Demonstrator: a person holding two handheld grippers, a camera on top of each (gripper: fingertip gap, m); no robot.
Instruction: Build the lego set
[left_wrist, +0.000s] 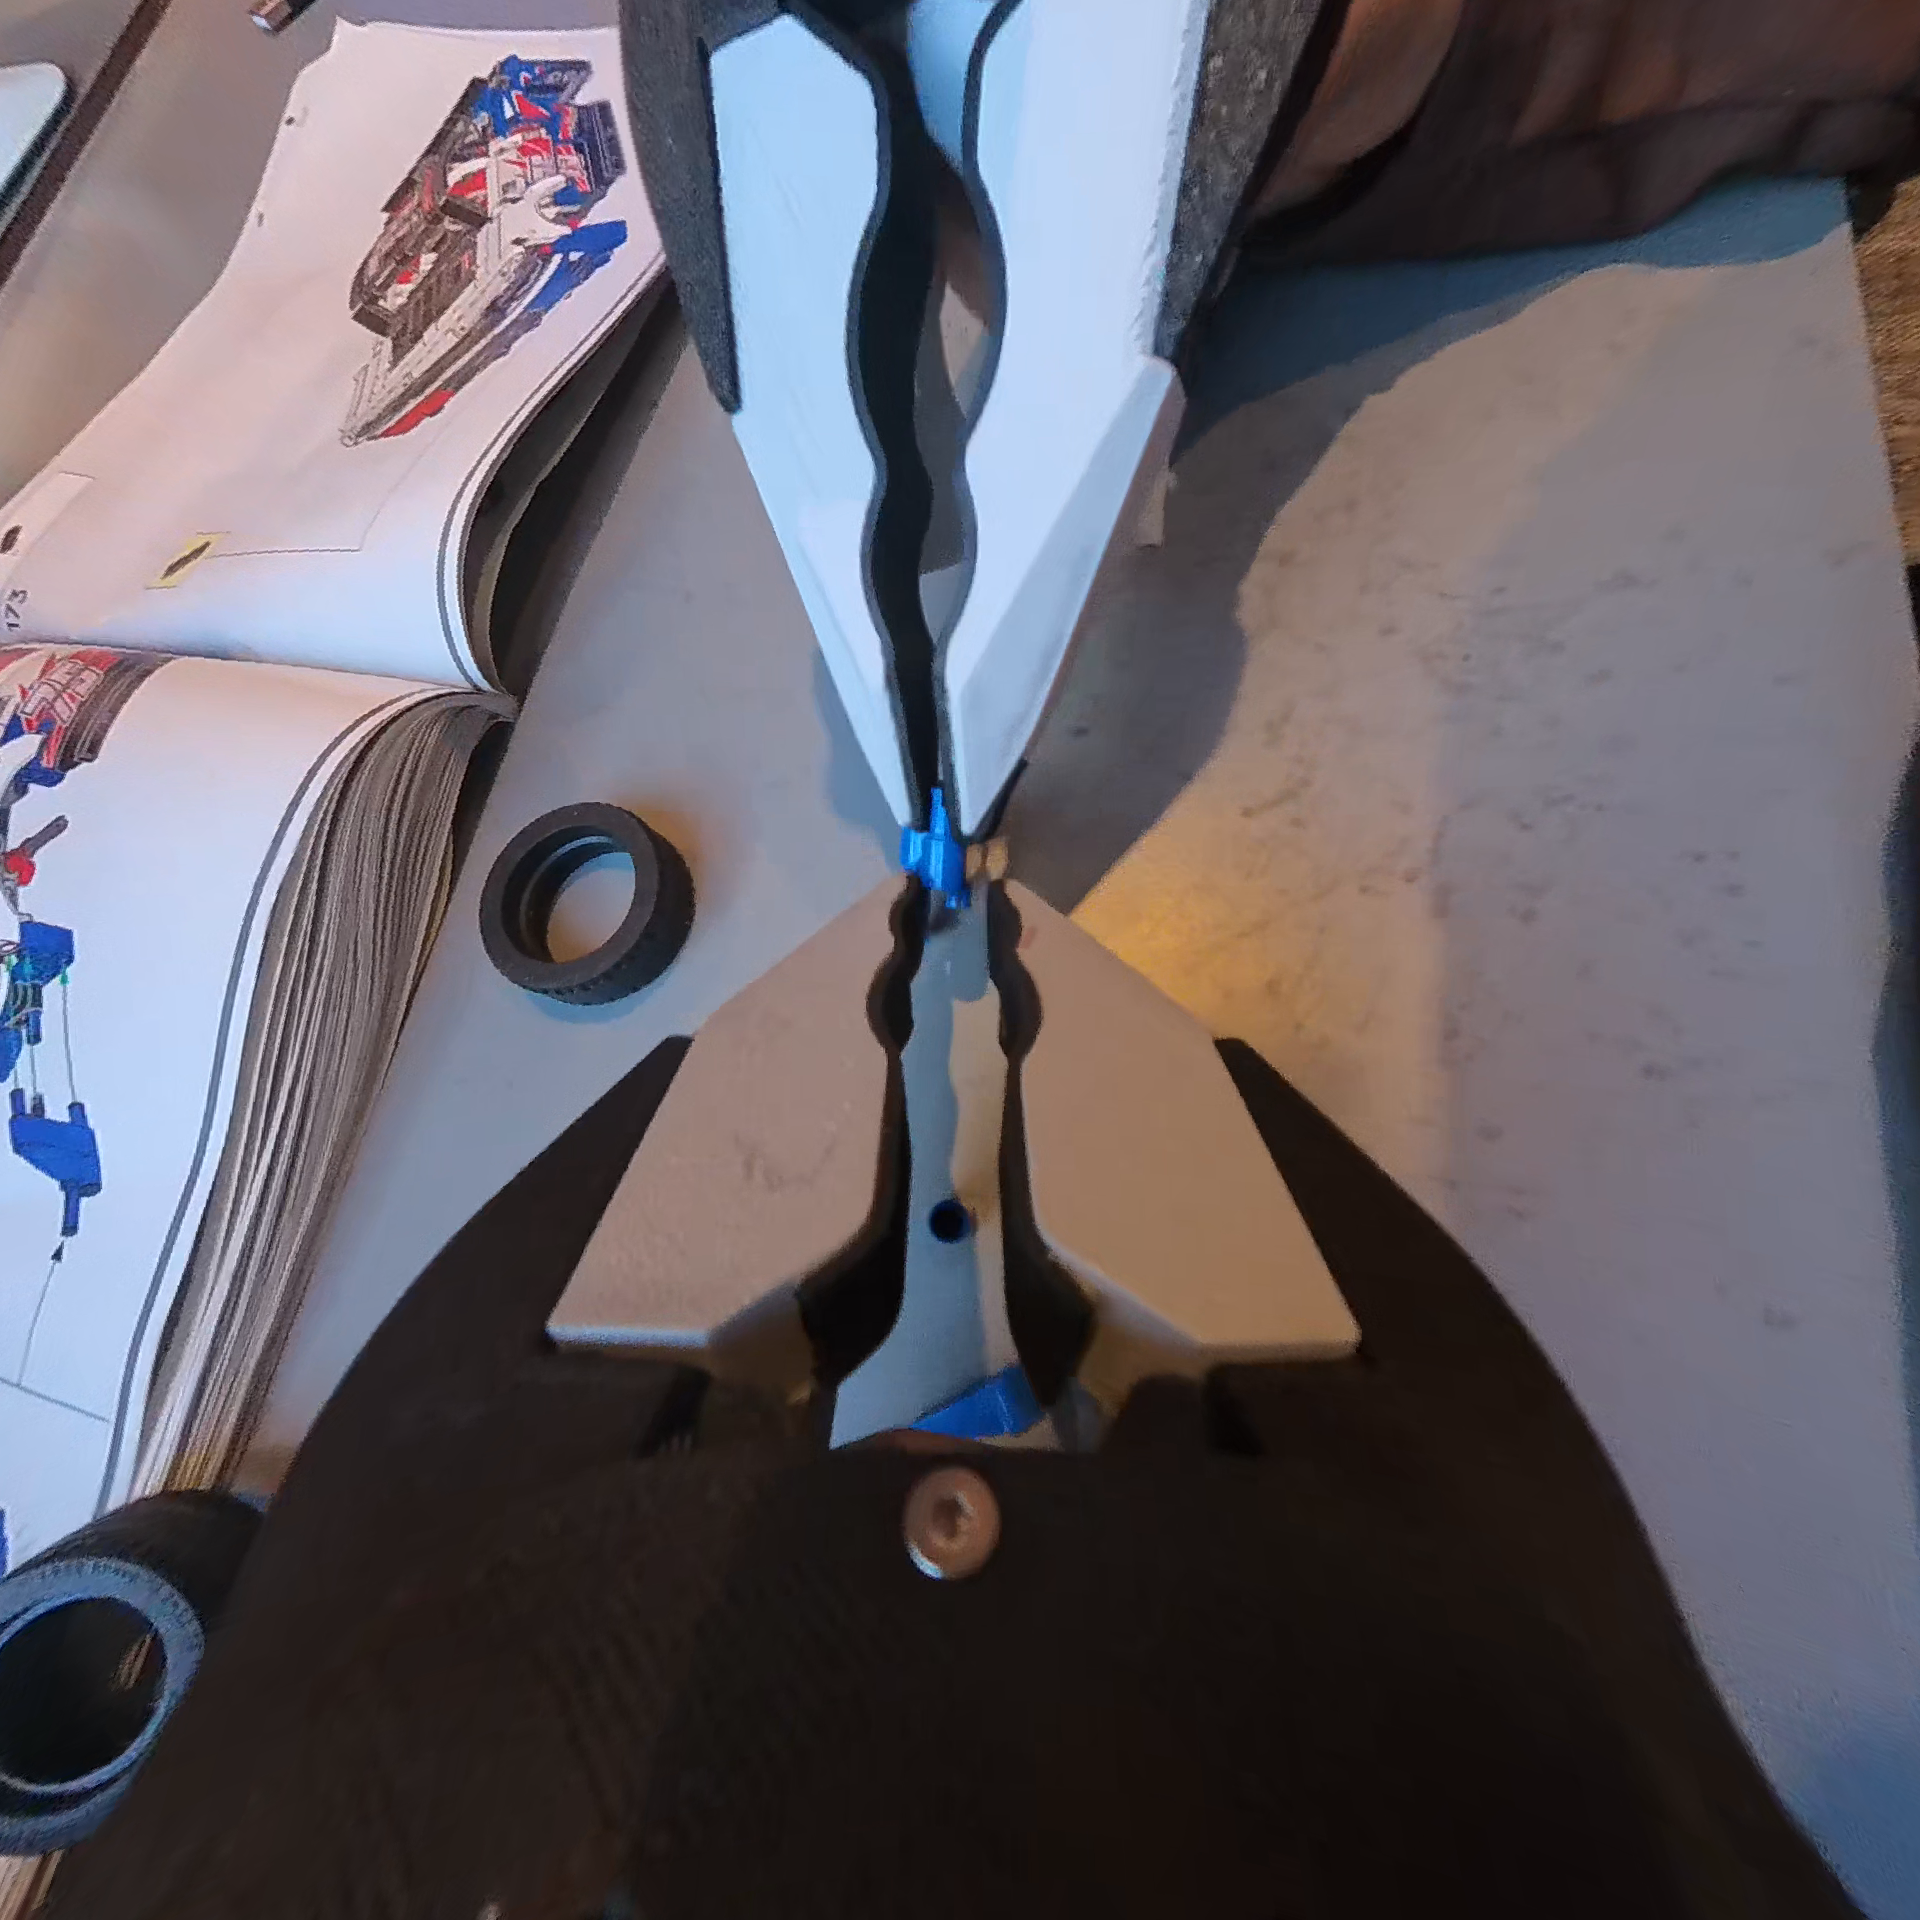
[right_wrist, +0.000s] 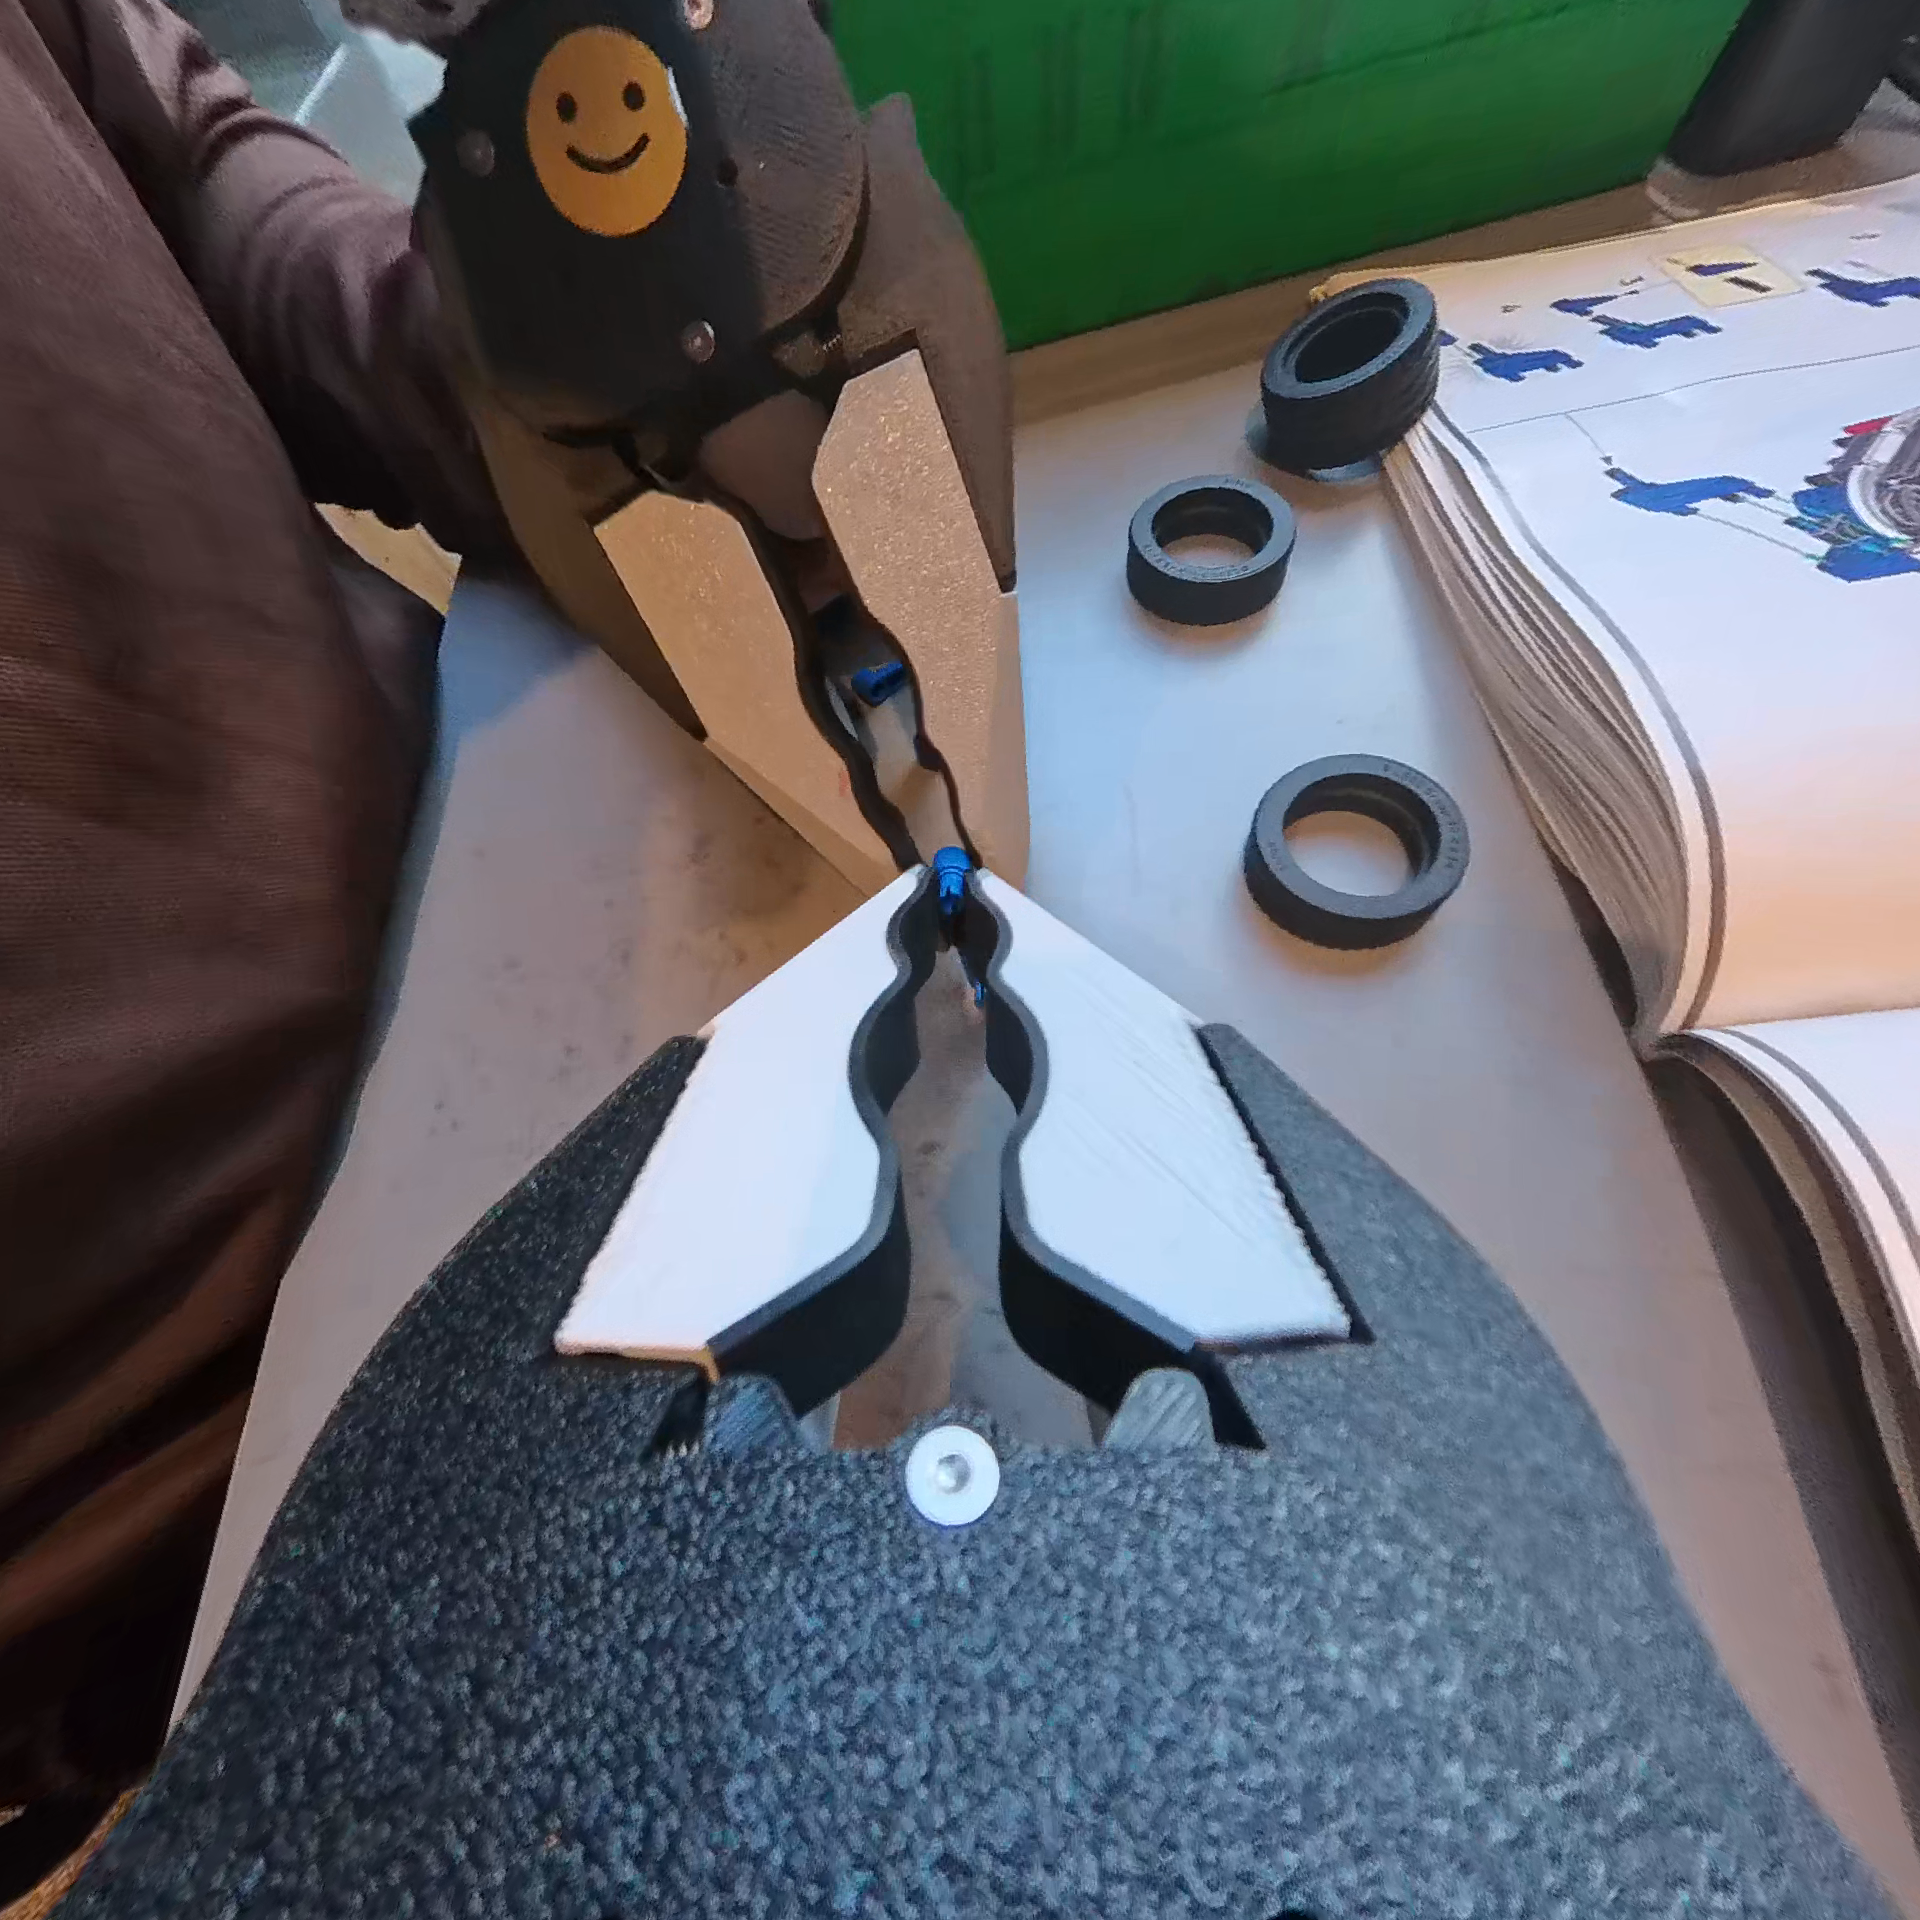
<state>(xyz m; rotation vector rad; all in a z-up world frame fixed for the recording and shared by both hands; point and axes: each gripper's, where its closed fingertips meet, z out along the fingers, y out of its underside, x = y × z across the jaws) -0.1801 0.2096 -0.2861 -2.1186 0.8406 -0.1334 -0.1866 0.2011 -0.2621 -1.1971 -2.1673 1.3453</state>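
A small blue Lego pin (left_wrist: 932, 847) is held above the grey table (left_wrist: 1455, 831) between two grippers that meet tip to tip. In the left wrist view my left gripper (left_wrist: 951, 899) comes from below, and its tips close narrowly around the pin's lower end, with a tiny tan part (left_wrist: 987, 857) beside it. My right gripper (left_wrist: 940, 816) comes from above and pinches the pin's upper end. In the right wrist view my right gripper (right_wrist: 948, 896) is shut on the pin (right_wrist: 951, 875), and the left gripper (right_wrist: 951, 854), with a smiley on its body, touches it from the far side.
An open instruction booklet (left_wrist: 260, 468) (right_wrist: 1714, 623) lies beside the grippers. Black tyres lie on the table (left_wrist: 587, 904) (right_wrist: 1210, 551) (right_wrist: 1356, 852), and one sits at the booklet's edge (right_wrist: 1351, 369). Another blue piece (right_wrist: 878, 681) lies under the left gripper. A green object (right_wrist: 1299, 135) stands behind. A brown sleeve (right_wrist: 156, 727) is close by. Both grippers' tips are close together, under 4 cm apart.
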